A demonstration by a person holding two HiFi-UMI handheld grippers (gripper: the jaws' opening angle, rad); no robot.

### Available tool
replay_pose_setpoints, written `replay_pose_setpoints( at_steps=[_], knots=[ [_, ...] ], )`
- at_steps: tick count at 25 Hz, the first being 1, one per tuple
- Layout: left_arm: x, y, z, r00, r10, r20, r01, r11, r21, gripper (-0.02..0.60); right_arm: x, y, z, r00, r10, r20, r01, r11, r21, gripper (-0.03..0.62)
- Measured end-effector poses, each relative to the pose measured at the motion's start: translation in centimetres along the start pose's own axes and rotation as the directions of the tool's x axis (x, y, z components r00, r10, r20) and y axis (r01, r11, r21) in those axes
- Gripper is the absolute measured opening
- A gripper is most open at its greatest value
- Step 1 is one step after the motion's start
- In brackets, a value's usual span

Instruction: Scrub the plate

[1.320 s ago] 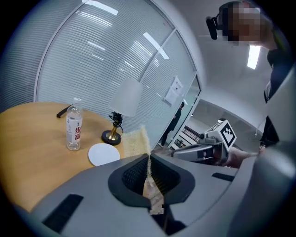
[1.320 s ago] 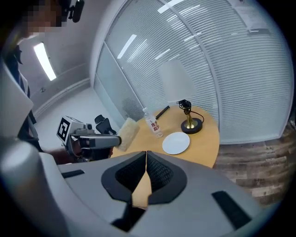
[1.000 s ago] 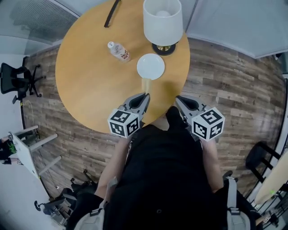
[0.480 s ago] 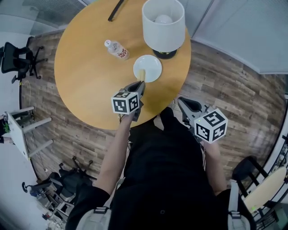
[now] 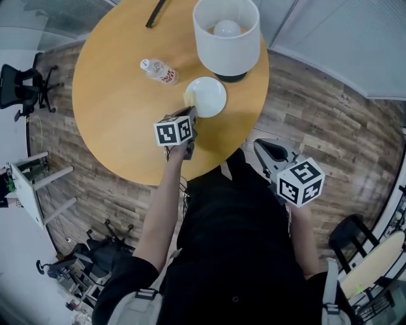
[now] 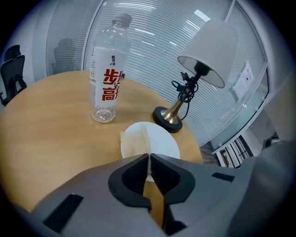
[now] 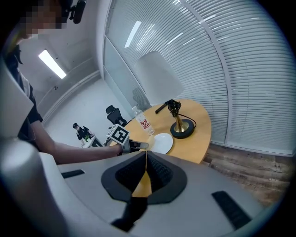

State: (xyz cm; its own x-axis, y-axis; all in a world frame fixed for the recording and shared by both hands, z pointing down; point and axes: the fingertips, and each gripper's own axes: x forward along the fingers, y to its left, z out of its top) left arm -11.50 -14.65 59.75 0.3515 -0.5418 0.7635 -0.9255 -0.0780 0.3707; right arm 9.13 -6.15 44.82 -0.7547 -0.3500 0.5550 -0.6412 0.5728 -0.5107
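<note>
A white plate (image 5: 209,96) lies on the round wooden table (image 5: 120,120) in front of the lamp; it also shows in the left gripper view (image 6: 159,143) and the right gripper view (image 7: 163,142). My left gripper (image 5: 189,115) is shut on a thin pale yellow sponge (image 6: 134,141) at the plate's left rim. The sponge (image 5: 189,98) reaches over that rim; whether it touches the plate I cannot tell. Its jaws (image 6: 149,156) pinch the sponge edge-on. My right gripper (image 5: 261,145) hangs off the table beside the person's body, and its tips (image 7: 145,152) are shut with nothing between them.
A clear water bottle (image 5: 158,71) with red print stands left of the plate. A lamp with a white shade (image 5: 226,35) and a brass base (image 6: 167,119) stands just behind the plate. A dark bar (image 5: 157,13) lies at the table's far edge. Office chairs (image 5: 22,89) stand on the wooden floor.
My left gripper has moved forward over the table with the sponge, from the near edge to the plate's left rim. The right gripper has stayed by the body.
</note>
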Motion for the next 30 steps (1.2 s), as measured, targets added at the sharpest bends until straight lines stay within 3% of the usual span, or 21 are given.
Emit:
replay_pose_setpoints(
  at_steps=[15,30],
  knots=[
    [4.4,0.4,3.8,0.998,-0.037,-0.046,0.037,0.999,0.015,0.023,-0.1,-0.3,-0.3,0.999,-0.045,-0.001,0.045,0.998,0.042,0.018],
    [7.1,-4.5,3.9,0.987,-0.113,-0.118,0.122,0.990,0.071,0.023,-1.9,-0.8,-1.8,0.997,-0.073,0.012,0.072,0.995,0.064,0.018]
  ],
)
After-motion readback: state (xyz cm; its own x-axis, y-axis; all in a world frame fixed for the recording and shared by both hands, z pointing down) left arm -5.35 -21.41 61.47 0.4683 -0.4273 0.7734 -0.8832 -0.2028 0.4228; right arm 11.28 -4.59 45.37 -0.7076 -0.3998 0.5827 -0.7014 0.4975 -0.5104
